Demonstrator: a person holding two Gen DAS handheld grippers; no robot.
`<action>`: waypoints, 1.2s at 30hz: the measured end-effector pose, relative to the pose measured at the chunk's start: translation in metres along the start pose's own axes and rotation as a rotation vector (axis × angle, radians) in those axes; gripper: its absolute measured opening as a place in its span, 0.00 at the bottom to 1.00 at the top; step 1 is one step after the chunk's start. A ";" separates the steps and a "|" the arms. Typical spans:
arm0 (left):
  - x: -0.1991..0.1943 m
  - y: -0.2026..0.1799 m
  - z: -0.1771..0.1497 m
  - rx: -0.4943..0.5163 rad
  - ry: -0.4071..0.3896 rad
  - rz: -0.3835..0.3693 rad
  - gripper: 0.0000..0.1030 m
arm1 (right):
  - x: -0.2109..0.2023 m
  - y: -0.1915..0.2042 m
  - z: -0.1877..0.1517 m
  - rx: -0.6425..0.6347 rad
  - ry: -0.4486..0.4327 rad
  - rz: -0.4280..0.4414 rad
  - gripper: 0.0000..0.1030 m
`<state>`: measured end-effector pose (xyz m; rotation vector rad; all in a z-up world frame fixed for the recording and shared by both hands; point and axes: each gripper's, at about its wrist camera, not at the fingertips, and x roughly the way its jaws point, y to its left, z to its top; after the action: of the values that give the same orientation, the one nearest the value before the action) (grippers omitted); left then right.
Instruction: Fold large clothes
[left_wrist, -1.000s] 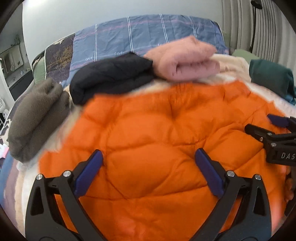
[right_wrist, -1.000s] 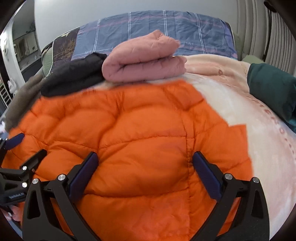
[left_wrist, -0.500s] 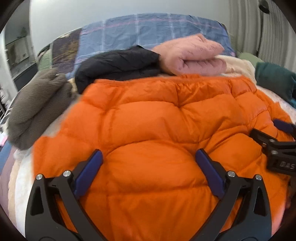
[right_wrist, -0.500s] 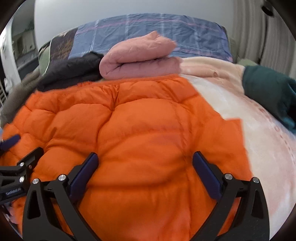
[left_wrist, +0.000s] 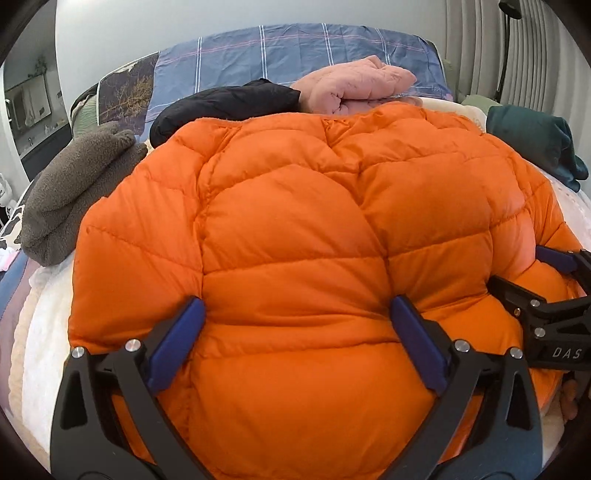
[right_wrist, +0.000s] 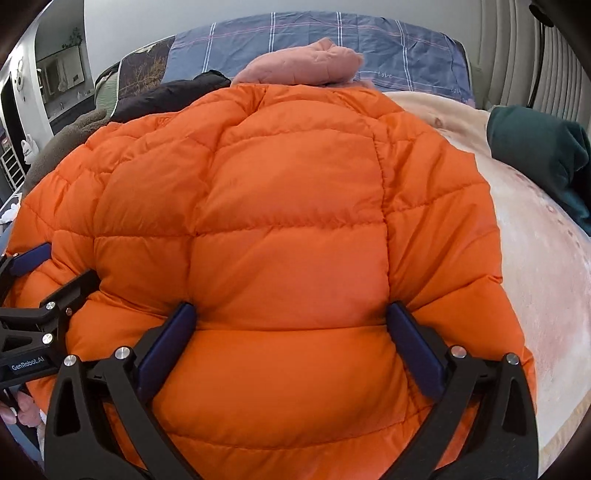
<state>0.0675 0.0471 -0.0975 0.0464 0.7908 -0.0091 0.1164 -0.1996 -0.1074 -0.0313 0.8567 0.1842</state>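
A puffy orange quilted jacket (left_wrist: 295, 221) lies on the bed and fills most of both views. My left gripper (left_wrist: 297, 306) is open, its blue-padded fingers (left_wrist: 177, 343) spread wide and pressed into the jacket's near edge, which bulges up between them. To its right my right gripper (right_wrist: 291, 311) is open in the same way, with jacket padding swelling between its fingers (right_wrist: 413, 347). The right gripper (left_wrist: 524, 269) shows at the edge of the left wrist view, and the left gripper (right_wrist: 62, 264) at the edge of the right wrist view. The jacket's underside and sleeves are hidden.
Behind the jacket lie a folded pink garment (left_wrist: 354, 85), a black one (left_wrist: 225, 107), a grey fleece (left_wrist: 77, 184) at far left and a dark green garment (right_wrist: 535, 155) at right. A blue plaid pillow (left_wrist: 295, 48) lines the headboard. A cream blanket (right_wrist: 546, 266) covers the bed.
Both grippers have pushed into the jacket's near edge. The jacket has bunched up higher and moved toward the folded pile, now hiding part of the pink and black garments.
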 end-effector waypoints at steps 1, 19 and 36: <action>-0.001 0.000 -0.001 -0.001 -0.003 -0.002 0.98 | 0.000 0.000 -0.001 0.001 -0.003 0.003 0.99; -0.045 -0.003 -0.037 -0.015 -0.051 -0.037 0.98 | -0.042 -0.006 -0.040 -0.012 0.007 0.023 0.99; -0.102 0.052 -0.027 -0.134 -0.197 -0.044 0.98 | -0.091 0.024 0.028 -0.097 -0.201 0.096 0.78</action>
<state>-0.0226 0.0997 -0.0421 -0.0976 0.5938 -0.0021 0.0745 -0.1864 -0.0195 -0.0611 0.6488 0.3134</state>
